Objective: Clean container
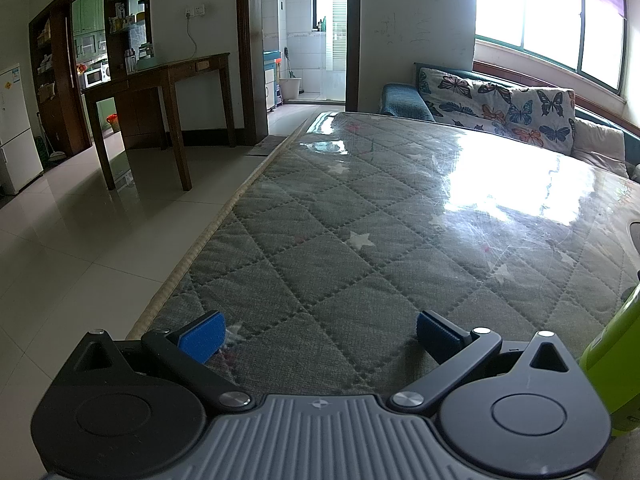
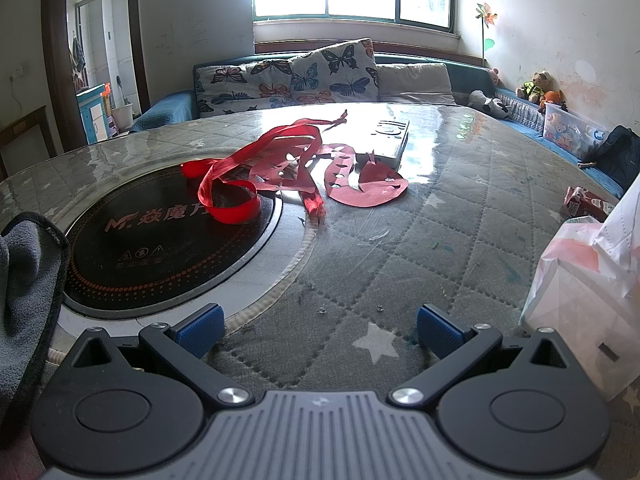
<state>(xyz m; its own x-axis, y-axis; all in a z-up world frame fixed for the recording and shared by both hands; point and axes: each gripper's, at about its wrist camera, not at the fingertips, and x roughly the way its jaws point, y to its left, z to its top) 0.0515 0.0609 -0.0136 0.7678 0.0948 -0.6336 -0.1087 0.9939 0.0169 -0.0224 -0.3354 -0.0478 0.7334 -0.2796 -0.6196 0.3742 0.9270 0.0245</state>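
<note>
both tools [image 1: 320,334] [image 2: 320,330] gape empty over the quilted table [image 2: 460,240].

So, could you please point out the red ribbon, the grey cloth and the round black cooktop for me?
red ribbon [image 2: 236,210]: right wrist view, on the front loop.
grey cloth [image 2: 28,280]: right wrist view, on its folded middle.
round black cooktop [image 2: 132,256]: right wrist view, on bare glass below the lettering.
</note>
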